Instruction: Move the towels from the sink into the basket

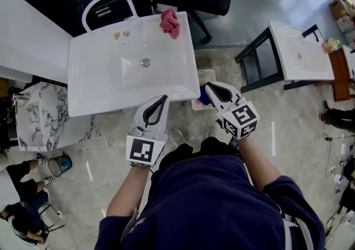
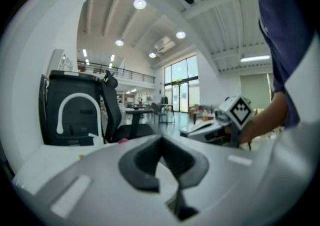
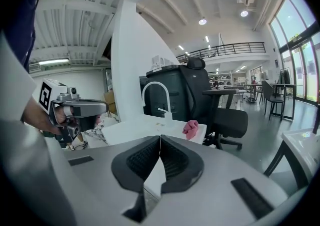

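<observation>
Nearly level, left tongs [image 1: 162, 98] and right tongs [image 1: 208, 85] face the sink [image 1: 100, 105], both closed, empty.

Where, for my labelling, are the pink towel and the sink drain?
pink towel [image 1: 170, 23], head view, middle of the crumpled cloth.
sink drain [image 1: 146, 62], head view, centre of the metal ring.

The sink [image 1: 89, 105] is plain white, with a pink towel [image 1: 170, 23] at its far right corner and a white, grey-veined marbled surface [image 1: 41, 118] at its left. At the sink's near edge, the left gripper [image 1: 164, 98] and right gripper [image 1: 208, 85] are pale grey with black jaws and black-and-white square markers; the person's top [image 1: 211, 204] is dark navy
</observation>
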A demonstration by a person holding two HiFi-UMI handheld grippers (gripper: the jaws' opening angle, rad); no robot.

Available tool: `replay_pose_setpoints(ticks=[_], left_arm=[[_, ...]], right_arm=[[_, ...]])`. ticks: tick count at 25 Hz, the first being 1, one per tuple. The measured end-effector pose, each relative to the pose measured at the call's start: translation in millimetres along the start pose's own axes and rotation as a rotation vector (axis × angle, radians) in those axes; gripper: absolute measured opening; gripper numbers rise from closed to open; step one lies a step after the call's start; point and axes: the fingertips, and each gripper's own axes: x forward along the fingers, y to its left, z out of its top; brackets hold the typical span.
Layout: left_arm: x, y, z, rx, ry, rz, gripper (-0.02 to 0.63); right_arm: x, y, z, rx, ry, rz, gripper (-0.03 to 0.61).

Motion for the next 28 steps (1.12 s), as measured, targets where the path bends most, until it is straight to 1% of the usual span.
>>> replay_pose_setpoints(ticks=[2,7,10,15,20,23,26,28], left_arm=[[-4,8,2,-0.004,-0.011,0.017,0.003],[-10,28,-3,-0.021,-0.003,0.052,0.003],[-5,32,-6,-0.024,0.011,0.057,0.003],[16,43,-2,-0.022,0.017,0.068,0.003],[41,56,-3,-0.009,0.067,0.083,0.003],[60,63,0,-0.005,0.071,0.111,0.003],[74,71,-4,0.013,0.116,0.145,0.003],[84,76,-1,0.015,0.127,0.169,0.003]], right_arm=[[8,6,3,-0.007,0.001,0.012,0.011],[30,16,12,-0.015,-0.008,0.043,0.009],[38,15,15,-0.012,-0.014,0.058,0.009],[55,1,17,0.006,-0.014,0.084,0.009],[75,-18,19,0.022,-0.009,0.13,0.008],[84,-34,20,0.03,-0.014,0.159,0.008],[92,-47,21,0.028,-0.02,0.193,0.008],[96,-57,22,0.028,-0.017,0.207,0.008]])
